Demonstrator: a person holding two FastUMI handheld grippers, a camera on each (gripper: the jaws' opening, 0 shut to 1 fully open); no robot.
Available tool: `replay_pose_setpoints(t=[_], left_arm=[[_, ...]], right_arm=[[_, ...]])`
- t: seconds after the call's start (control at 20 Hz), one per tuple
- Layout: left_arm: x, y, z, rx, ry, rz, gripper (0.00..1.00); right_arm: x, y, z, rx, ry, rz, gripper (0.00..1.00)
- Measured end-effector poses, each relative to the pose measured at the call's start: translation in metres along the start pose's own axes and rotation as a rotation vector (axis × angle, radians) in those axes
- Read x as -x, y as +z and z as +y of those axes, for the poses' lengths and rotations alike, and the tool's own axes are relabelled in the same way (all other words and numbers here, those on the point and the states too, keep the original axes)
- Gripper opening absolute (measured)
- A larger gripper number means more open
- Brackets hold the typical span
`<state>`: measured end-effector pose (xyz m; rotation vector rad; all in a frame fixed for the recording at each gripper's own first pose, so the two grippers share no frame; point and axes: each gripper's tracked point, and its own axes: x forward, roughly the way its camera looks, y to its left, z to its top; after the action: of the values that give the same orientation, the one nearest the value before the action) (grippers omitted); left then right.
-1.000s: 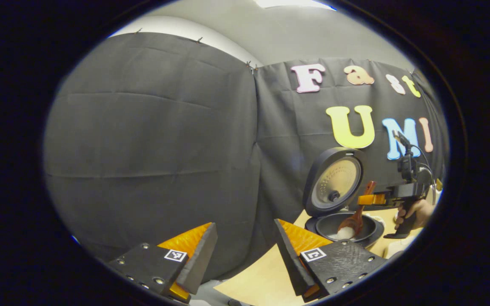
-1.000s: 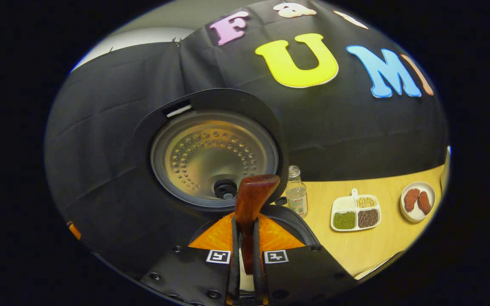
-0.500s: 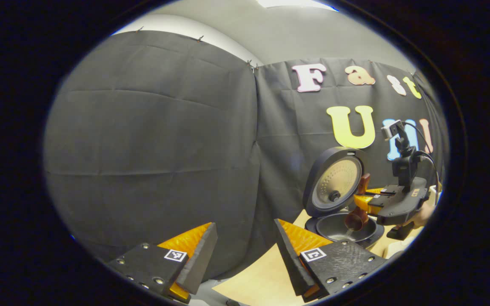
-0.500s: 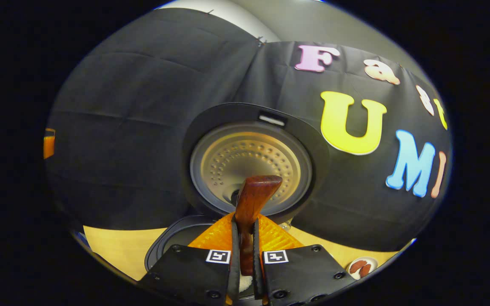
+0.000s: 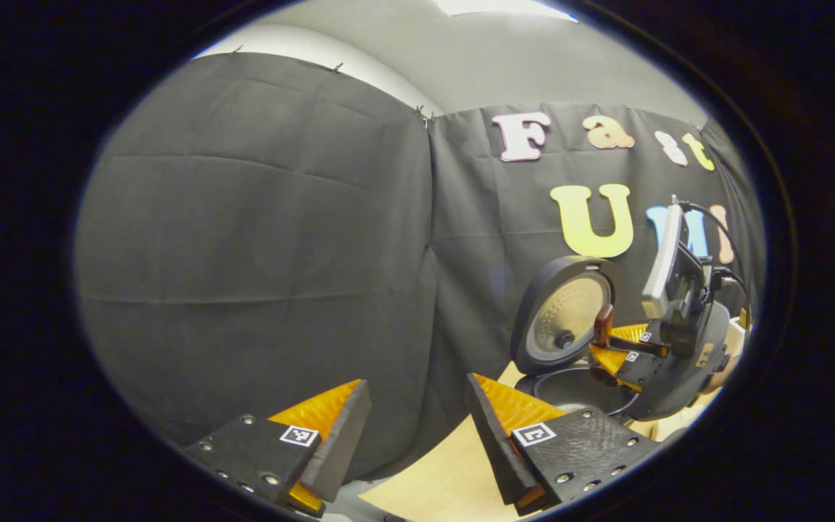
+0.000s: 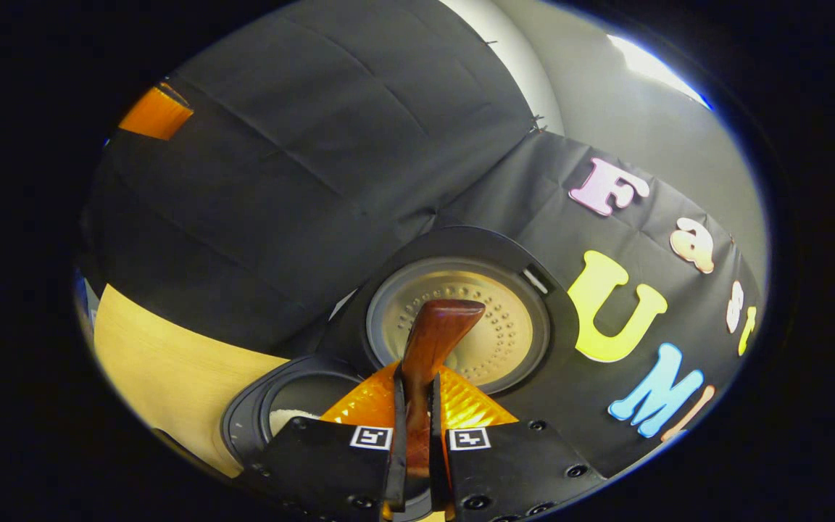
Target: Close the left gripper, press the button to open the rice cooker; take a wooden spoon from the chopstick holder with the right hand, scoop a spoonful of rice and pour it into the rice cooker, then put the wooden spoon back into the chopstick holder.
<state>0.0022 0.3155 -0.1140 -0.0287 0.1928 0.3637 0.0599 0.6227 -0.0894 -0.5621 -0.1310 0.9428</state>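
**Spoon held over the open cooker**

The right gripper [image 6: 414, 442] clamps a reddish-brown wooden spoon [image 6: 428, 348], handle end pointing away toward the raised lid [image 6: 461, 326], above the rice cooker [image 5: 577, 388] pot. The left gripper [image 5: 417, 428] hangs wide apart, near the table [image 5: 439, 478] edge.

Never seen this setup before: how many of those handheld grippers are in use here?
2. The left gripper hangs open at the table's near edge. The right gripper is shut on the wooden spoon over the open rice cooker.
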Motion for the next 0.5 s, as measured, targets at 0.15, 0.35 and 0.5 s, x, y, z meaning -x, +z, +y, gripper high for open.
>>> replay_pose_setpoints(t=[0.15, 0.35, 0.5], left_arm=[[-0.004, 0.005, -0.004, 0.009, -0.014, -0.01, 0.8], [-0.007, 0.013, -0.015, 0.006, -0.043, -0.03, 0.8], [-0.008, 0.021, -0.026, 0.001, -0.07, -0.044, 0.8]], right_arm=[[0.002, -0.005, -0.012, -0.16, 0.004, 0.042, 0.14], [0.013, -0.01, -0.041, -0.511, 0.0, 0.086, 0.14], [0.026, -0.015, -0.066, -0.706, -0.022, 0.11, 0.14]])
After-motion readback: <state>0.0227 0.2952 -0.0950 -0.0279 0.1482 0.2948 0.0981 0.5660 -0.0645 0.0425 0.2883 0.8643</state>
